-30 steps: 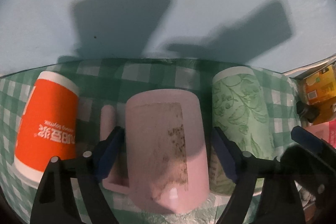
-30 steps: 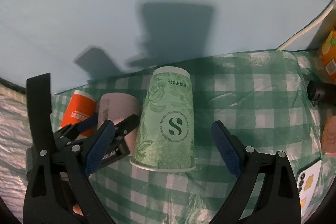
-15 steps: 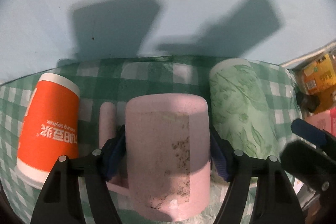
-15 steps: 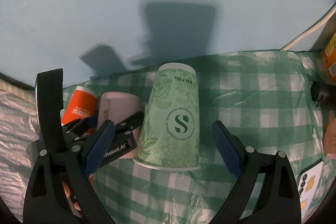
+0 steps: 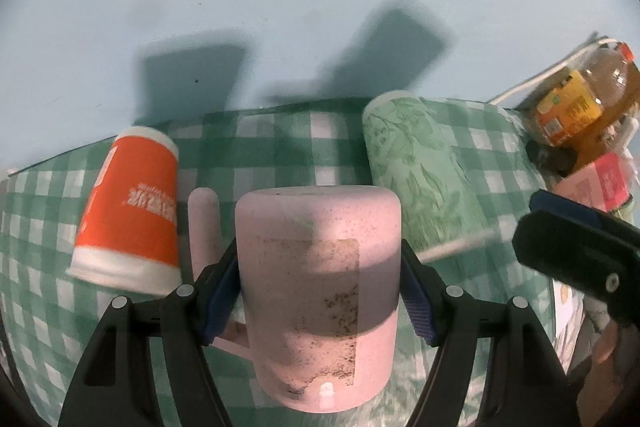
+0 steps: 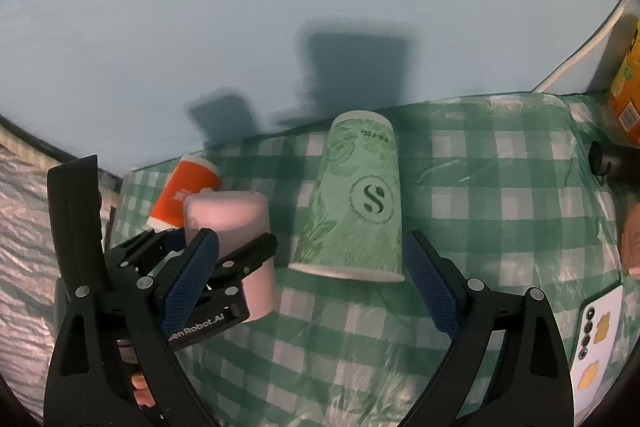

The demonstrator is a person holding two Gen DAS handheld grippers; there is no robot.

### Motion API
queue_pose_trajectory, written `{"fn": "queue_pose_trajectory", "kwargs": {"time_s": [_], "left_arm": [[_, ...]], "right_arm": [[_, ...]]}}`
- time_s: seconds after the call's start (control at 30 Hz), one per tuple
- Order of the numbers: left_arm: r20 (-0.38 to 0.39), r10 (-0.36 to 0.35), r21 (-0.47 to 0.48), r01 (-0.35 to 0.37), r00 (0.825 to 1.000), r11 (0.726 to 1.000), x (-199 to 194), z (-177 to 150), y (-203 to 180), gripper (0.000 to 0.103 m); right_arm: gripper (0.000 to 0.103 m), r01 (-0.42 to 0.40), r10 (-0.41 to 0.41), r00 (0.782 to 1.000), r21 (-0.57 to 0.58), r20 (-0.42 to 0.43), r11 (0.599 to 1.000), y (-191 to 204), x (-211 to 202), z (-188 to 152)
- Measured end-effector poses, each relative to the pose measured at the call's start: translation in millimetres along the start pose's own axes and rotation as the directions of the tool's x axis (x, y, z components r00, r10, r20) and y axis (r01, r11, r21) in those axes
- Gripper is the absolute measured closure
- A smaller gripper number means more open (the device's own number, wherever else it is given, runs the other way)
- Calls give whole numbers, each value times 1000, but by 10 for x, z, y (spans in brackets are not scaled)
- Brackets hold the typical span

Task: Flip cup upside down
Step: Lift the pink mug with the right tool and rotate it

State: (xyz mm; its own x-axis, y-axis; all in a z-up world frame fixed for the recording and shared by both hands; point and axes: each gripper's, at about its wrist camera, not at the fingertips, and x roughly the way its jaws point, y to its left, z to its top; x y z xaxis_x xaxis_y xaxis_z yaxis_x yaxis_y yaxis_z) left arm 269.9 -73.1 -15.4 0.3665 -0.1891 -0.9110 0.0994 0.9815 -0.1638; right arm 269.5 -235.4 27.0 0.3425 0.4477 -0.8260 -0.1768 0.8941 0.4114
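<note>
A pink mug [image 5: 318, 259] stands upside down, handle to its left; it also shows in the right wrist view [image 6: 236, 227]. My left gripper [image 5: 319, 289] is shut on the pink mug, a pad on each side; it shows in the right wrist view [image 6: 224, 251]. A green paper cup [image 6: 358, 203] stands upside down on the green checked tablecloth [image 6: 480, 187], and also shows in the left wrist view [image 5: 416, 179]. My right gripper [image 6: 308, 287] is open and empty, just in front of the green cup.
An orange paper cup [image 5: 134, 203] stands upside down left of the mug. A bottle with an orange label [image 5: 580, 103] and a pink box [image 5: 600, 183] sit at the far right. A phone [image 6: 596, 339] lies at the right edge. A pale blue wall [image 6: 280, 7] is behind.
My left gripper has closed on the pink mug and raised it, so the table looks lower and tilted. My right gripper stayed open and backed off slightly.
</note>
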Motion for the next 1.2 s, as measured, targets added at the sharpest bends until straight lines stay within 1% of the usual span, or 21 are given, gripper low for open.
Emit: {"fn": "queue_pose_trajectory", "kwargs": {"time_s": [0.2, 0.37, 0.5, 0.57, 0.67, 0.9, 1.2], "left_arm": [[14, -46, 42, 46, 999, 998, -248, -316, -50, 29], [4, -77, 71, 77, 997, 995, -381, -666, -79, 29], [-10, -79, 71, 80, 997, 994, -365, -861, -88, 29], [-29, -80, 73, 82, 996, 994, -303, -946, -100, 29], [-60, -88, 71, 92, 994, 993, -220, -1032, -90, 29], [-83, -84, 78, 90, 993, 993, -86, -1052, -145, 29], [-119, -82, 64, 90, 989, 994, 32, -1035, -140, 29]], "right_arm": [[10, -15, 15, 1000, -39, 11, 999, 118, -116, -264], [10, -35, 35, 999, -70, -8, 997, 217, -139, -559], [10, -43, 41, 998, -59, -40, 997, 251, -92, -777], [10, -50, 47, 998, -54, -52, 997, 266, -79, -853], [10, -39, 35, 997, -53, -75, 998, 272, -14, -943], [10, -28, 23, 994, -43, -106, 999, 249, 72, -1082], [10, -26, 24, 993, -20, -119, 999, 168, 131, -1072]]}}
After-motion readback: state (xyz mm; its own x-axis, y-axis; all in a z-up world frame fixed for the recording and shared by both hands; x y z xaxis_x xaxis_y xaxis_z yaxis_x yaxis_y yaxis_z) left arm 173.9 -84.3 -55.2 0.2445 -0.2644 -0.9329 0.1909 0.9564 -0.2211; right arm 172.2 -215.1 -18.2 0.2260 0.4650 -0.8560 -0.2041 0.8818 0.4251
